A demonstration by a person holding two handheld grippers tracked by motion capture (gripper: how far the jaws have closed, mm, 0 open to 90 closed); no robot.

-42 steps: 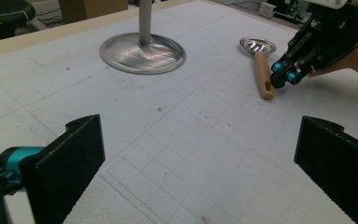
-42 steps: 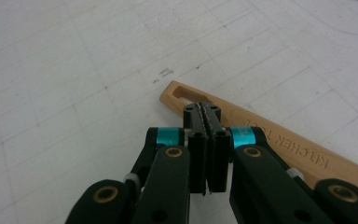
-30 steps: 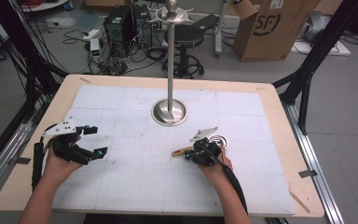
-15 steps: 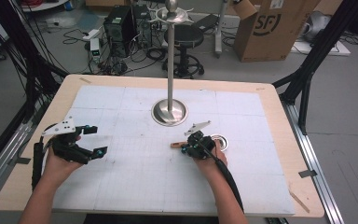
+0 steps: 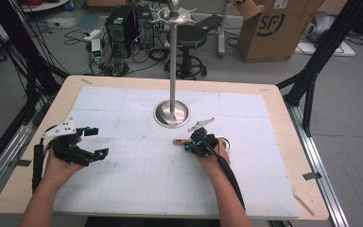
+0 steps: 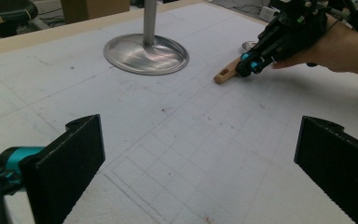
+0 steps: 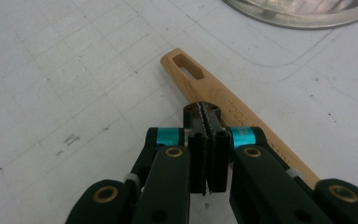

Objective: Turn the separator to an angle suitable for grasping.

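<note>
A light wooden handle with a slotted end lies on the white mat just in front of the stand's base. Its far end reaches a small metal ring. My right gripper is shut, jaw against jaw. In the right gripper view its tips sit on top of the handle, which runs under them. My left gripper hovers at the left of the mat, open and holding nothing. Its own view shows bare mat between the jaws, with the right gripper and the handle farther off.
A tall metal stand rises from a round steel base at the middle back of the mat. The white gridded mat covers most of the wooden table. Cables, a stool and a cardboard box are on the floor beyond.
My right gripper has moved a little away and to the left, onto the handle. The handle's slotted end has shifted slightly farther away. My left gripper has stayed put.
</note>
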